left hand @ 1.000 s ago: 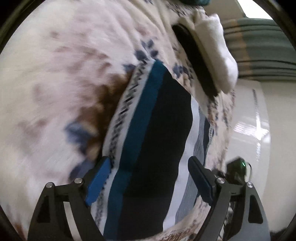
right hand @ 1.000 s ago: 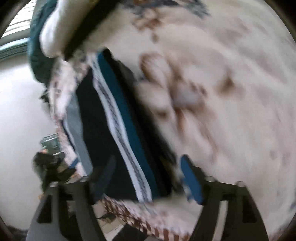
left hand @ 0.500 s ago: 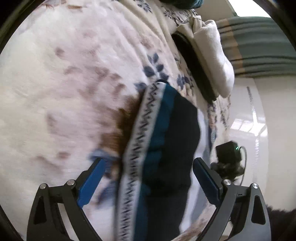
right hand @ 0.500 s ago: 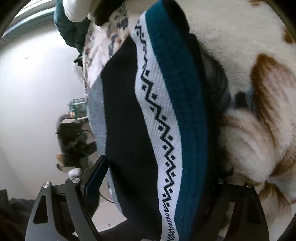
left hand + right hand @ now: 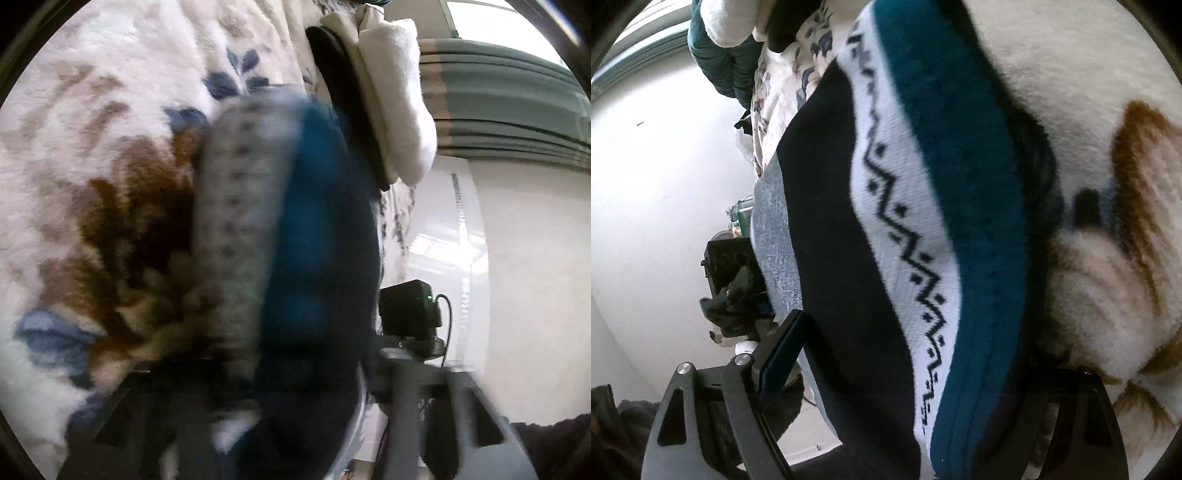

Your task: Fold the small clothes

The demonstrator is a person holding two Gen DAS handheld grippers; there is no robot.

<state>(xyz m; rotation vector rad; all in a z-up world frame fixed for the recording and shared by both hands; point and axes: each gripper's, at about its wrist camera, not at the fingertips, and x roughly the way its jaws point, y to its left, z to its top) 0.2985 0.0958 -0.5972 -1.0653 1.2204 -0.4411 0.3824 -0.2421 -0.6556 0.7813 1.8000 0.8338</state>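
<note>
While my left tongs (image 5: 280,406) have just been closing on the striped knitted garment (image 5: 295,229), blur hides whether they pinch it; my right tongs (image 5: 912,373) stand wide around its other end. It lies on a fluffy flowered blanket (image 5: 92,155), near folded clothes (image 5: 399,92).

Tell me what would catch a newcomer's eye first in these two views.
The striped sock fills the middle of both views, with bands of teal, white zigzag and black, lying on a fluffy blanket printed with brown and blue flowers. The right hand-held gripper straddles it with jaws wide. Behind, a white sock lies on the blanket's far edge.
</note>
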